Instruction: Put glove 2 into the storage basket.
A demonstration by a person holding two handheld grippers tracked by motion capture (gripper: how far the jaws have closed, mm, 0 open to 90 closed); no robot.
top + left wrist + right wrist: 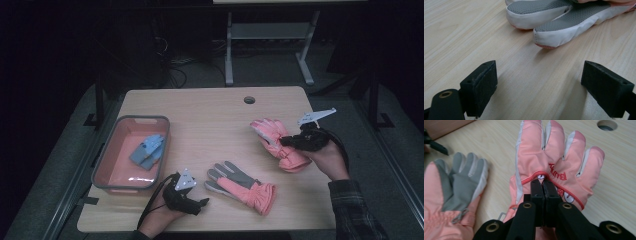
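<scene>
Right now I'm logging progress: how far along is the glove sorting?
Done: blue gloves lie in the bin. In hand: the right tongs are shut on one pink glove. Left: the other pink glove lies on the table; the left tongs are open before it.

Two pink ski gloves here. The first glove (276, 142) is back-side up on the right part of the table, pink with white strips between the fingers and red stitched lettering, fingers pointing away toward the far edge. It looks pinched up a bit at the back. The second glove (240, 186) lies flat near the front edge, grey palm up, white-edged fingertips aimed left, gathered pink cuff to the right
</scene>
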